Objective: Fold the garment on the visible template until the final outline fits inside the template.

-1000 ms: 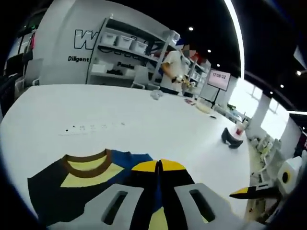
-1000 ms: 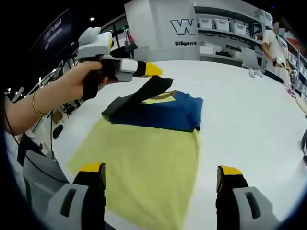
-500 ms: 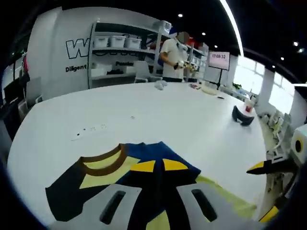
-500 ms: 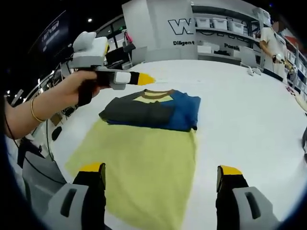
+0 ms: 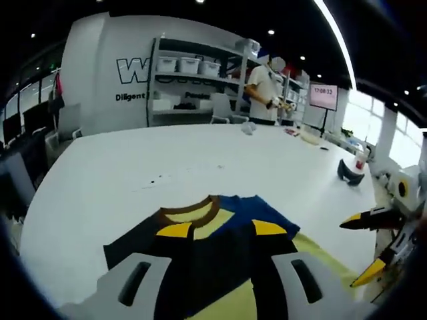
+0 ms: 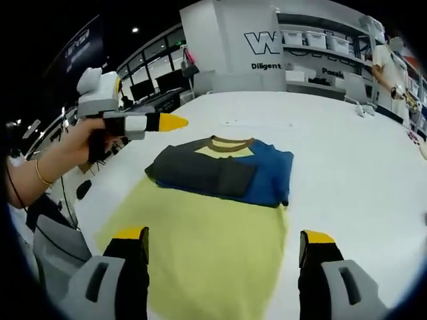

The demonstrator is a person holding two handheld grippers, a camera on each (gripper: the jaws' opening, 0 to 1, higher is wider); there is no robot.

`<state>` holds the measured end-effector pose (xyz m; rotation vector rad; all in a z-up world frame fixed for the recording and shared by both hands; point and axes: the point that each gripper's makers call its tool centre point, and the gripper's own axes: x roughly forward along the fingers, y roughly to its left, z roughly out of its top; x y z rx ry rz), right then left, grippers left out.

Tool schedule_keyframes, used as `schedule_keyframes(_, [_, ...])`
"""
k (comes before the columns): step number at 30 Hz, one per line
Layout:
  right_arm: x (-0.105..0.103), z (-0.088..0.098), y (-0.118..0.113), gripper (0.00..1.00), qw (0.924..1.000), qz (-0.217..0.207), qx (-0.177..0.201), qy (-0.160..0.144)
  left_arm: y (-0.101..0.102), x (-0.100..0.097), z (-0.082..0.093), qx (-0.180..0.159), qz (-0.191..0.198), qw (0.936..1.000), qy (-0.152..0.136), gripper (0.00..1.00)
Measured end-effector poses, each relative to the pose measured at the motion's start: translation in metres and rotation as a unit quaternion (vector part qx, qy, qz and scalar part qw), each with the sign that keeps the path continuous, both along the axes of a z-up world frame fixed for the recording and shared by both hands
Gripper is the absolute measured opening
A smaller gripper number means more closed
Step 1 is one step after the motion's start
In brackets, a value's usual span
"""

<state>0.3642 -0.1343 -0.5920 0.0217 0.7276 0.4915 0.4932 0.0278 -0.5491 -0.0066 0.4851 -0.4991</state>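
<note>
A folded garment, blue with dark sleeves and a brown collar, lies flat on the far end of a yellow template sheet. One dark sleeve is laid across its front. My right gripper hovers open over the near part of the sheet, holding nothing. A hand holds my left gripper in the air to the left of the garment, apart from it. In the left gripper view the left gripper stands open above the garment, and the right gripper shows open at the right.
The white table stretches far beyond the garment. A dark object sits near its right edge. A person stands by shelves at the back, with a screen beside them.
The left gripper laid the raised dark sleeve across the garment, let it go, opened and drew back to the left. The right gripper has stayed open over the sheet.
</note>
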Motion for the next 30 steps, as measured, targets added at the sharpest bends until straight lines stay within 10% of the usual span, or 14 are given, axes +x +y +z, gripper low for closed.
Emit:
schedule_keyframes(10, [0.033, 0.008, 0.034, 0.92, 0.9991, 0.042, 0.006, -0.011, 0.069, -0.016, -0.021, 0.035, 0.052, 0.9979, 0.019, 0.37])
schedule_keyframes(30, [0.092, 0.014, 0.106, 0.9, 0.9926, 0.118, 0.016, -0.023, 0.127, -0.041, -0.07, 0.041, 0.082, 0.9938, 0.063, 0.31])
